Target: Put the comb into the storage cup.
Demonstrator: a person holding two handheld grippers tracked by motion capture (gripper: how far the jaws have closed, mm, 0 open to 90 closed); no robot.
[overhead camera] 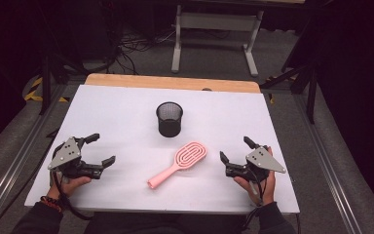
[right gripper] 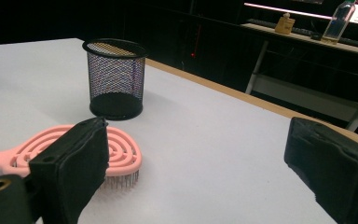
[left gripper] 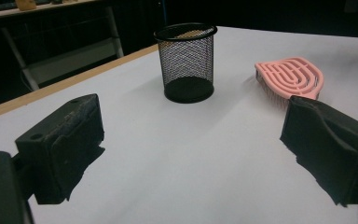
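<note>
A pink hairbrush (overhead camera: 179, 163) lies bristles down near the middle of the white table, its handle pointing to the front left; it also appears as a pink hairbrush (left gripper: 291, 77) and pink hairbrush (right gripper: 121, 154). Behind it stands an empty black mesh cup (overhead camera: 169, 118), black mesh cup (left gripper: 187, 61), black mesh cup (right gripper: 115, 77). My left gripper (overhead camera: 101, 148) rests at the front left, open and empty. On the brush's right, my right gripper (overhead camera: 234, 149) is open too, with nothing between its fingers. In the right gripper view my right gripper (right gripper: 205, 158) has its left jaw in front of the brush head.
The white table top (overhead camera: 126, 112) has a wooden strip (overhead camera: 173, 82) along its far edge. Beyond it stand a grey desk frame (overhead camera: 214, 34) and cables on the floor. A bottle (right gripper: 336, 19) stands on a far bench.
</note>
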